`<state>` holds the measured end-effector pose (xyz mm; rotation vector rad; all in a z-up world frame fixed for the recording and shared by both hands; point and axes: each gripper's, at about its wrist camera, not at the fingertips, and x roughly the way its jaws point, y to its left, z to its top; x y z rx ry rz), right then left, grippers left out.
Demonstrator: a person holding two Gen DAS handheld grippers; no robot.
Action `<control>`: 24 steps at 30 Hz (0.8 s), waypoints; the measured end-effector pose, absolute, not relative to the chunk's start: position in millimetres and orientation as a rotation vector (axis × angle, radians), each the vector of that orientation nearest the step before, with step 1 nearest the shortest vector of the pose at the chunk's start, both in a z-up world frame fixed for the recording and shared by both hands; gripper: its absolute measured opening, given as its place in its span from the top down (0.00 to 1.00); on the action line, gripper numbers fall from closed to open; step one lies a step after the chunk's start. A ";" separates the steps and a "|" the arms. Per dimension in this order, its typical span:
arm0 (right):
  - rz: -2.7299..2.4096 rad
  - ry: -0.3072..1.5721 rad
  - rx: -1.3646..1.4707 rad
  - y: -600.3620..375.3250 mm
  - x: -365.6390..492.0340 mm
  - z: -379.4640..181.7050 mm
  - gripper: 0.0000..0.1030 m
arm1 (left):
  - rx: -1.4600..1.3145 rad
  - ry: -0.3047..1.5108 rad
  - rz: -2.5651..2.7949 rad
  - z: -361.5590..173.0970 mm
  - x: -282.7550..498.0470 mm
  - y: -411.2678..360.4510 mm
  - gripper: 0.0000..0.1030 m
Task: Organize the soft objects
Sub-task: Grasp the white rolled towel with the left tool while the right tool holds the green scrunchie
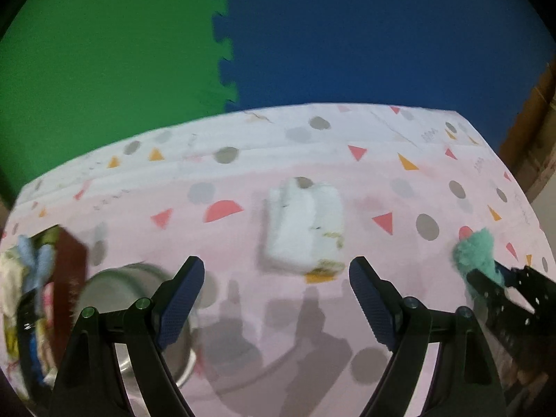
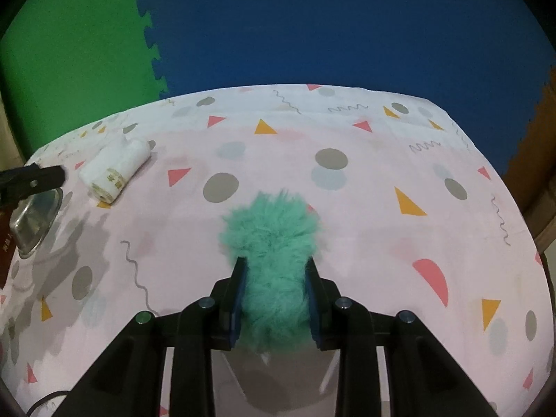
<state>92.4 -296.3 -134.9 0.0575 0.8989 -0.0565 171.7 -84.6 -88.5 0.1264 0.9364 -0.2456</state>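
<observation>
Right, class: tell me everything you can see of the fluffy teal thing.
The fluffy teal thing is a soft, long-haired puff, mint-green, with no visible seams or label. The right claw is shut on its lower part, blue pads pressing both sides, while its rounded top bulges out beyond the fingertips. It is above the pink patterned tablecloth; whether it touches the cloth is unclear.

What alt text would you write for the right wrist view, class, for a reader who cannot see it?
The right hand-held gripper is shut on a fluffy teal pom-pom above a pink patterned tablecloth. A rolled white towel lies far left on the cloth, near a metal bowl and the tip of the left hand-held gripper.
</observation>
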 end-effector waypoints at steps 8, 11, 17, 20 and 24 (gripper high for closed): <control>-0.050 0.900 0.056 -296.6 90.4 -135.3 0.69 | 0.131 1.022 -0.249 -121.6 206.6 -109.4 0.19; -0.051 0.900 0.054 -296.1 90.0 -135.6 0.69 | 0.102 1.066 -0.226 -135.0 216.2 -108.3 0.23; -0.049 0.900 0.057 -296.5 90.4 -135.6 0.69 | 0.061 1.041 -0.253 -127.2 212.8 -98.7 0.68; -0.049 0.900 0.057 -296.3 90.6 -135.7 0.69 | 0.063 1.040 -0.257 -121.5 207.3 -96.4 0.71; -0.049 0.900 0.058 -296.2 90.6 -135.8 0.69 | 0.082 1.015 -0.262 -110.9 194.0 -97.6 0.71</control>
